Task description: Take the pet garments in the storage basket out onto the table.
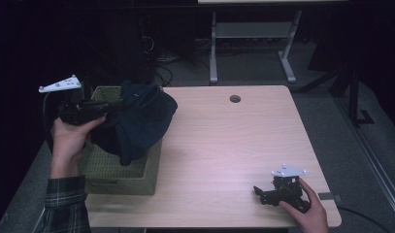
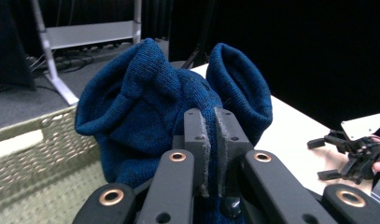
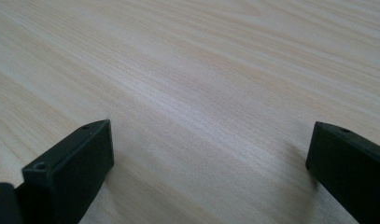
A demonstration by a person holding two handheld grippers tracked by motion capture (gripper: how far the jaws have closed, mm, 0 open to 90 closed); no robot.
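Note:
A dark blue knitted garment (image 1: 137,121) hangs over the woven basket (image 1: 112,182) at the table's left edge. My left gripper (image 1: 118,103) is shut on the garment's fabric and holds it above the basket. In the left gripper view the blue garment (image 2: 145,112) bunches up just beyond the closed jaws of my left gripper (image 2: 209,122). My right gripper (image 1: 257,193) rests open on the wooden table (image 1: 234,145) near its front right corner. In the right gripper view my right gripper (image 3: 211,154) has wide-apart jaws with bare table (image 3: 201,70) between them.
The basket's rim (image 2: 24,135) sits below the garment on the left. A round cable hole (image 1: 235,98) marks the table's far side. Metal desk legs (image 1: 213,48) and cables stand on the floor beyond. The other gripper (image 2: 351,156) lies far off at the right.

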